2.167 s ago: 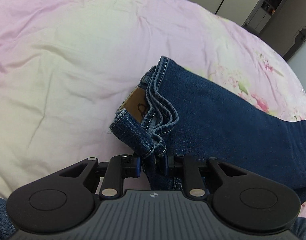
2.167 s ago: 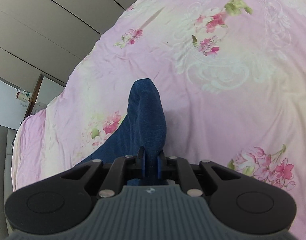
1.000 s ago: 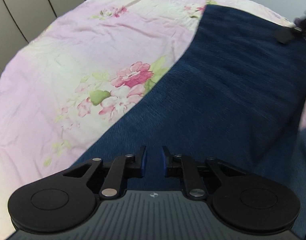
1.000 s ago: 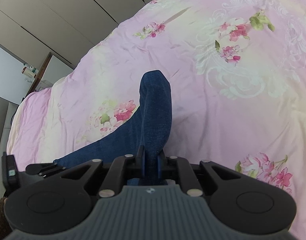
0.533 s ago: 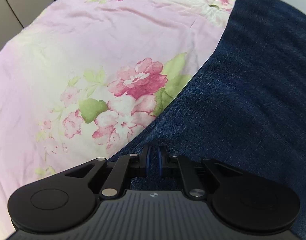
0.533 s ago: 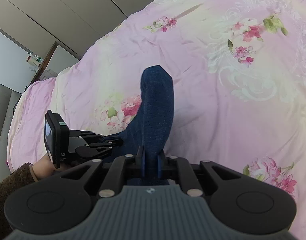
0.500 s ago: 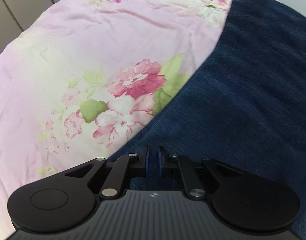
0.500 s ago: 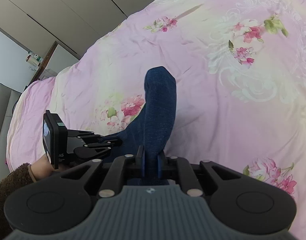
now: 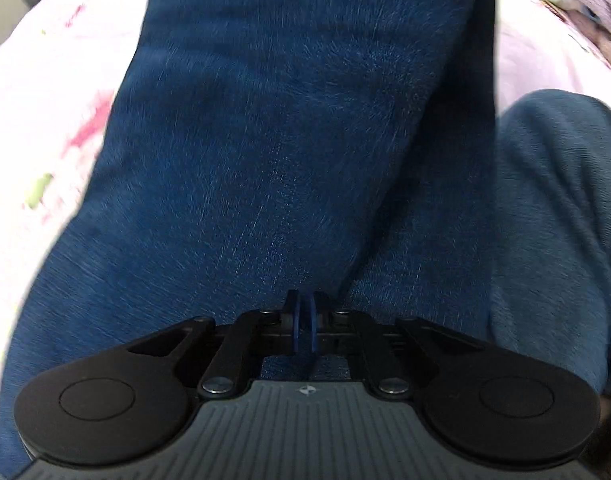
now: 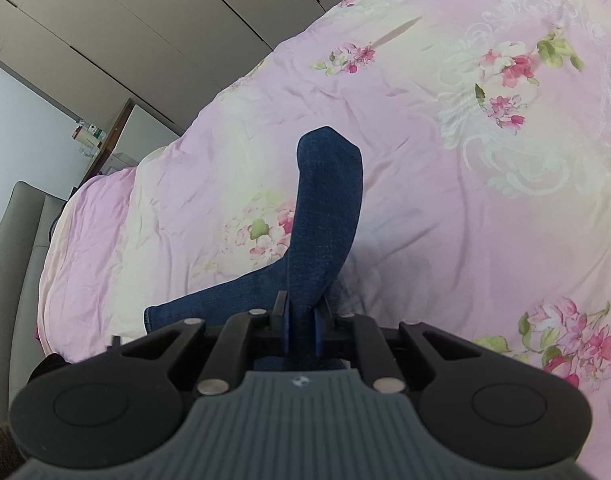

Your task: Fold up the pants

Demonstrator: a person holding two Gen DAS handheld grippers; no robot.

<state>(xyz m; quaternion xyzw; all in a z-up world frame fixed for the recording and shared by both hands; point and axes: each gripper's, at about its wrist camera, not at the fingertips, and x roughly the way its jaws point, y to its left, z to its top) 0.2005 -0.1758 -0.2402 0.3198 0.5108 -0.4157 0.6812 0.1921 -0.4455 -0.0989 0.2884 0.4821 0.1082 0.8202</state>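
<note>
Bed [image 10: 445, 208]: covered by a pink and cream floral cover, wrinkled, filling most of the right wrist view.
Room: pale cupboard doors [image 10: 153, 28] beyond the bed; grey padded headboard [image 10: 13, 248] at far left.
Pants [image 10: 325, 216]: dark blue denim, partly lying on the bed, one part lifted into an upright fold.
Right tool [image 10: 301, 330]: closed tight on the raised fold of denim, cloth pinched between both pads.
Left tool [image 9: 304, 322]: pointing steeply down, close over the denim; jaws just closed to a thin slit, a sliver of blue between the pads, impossible to tell whether fabric is caught.
Nearby: paler blue cloth [image 9: 553, 216] at right in the blurred left wrist view; purple knit fabric [image 9: 577, 4] in its top right corner.
</note>
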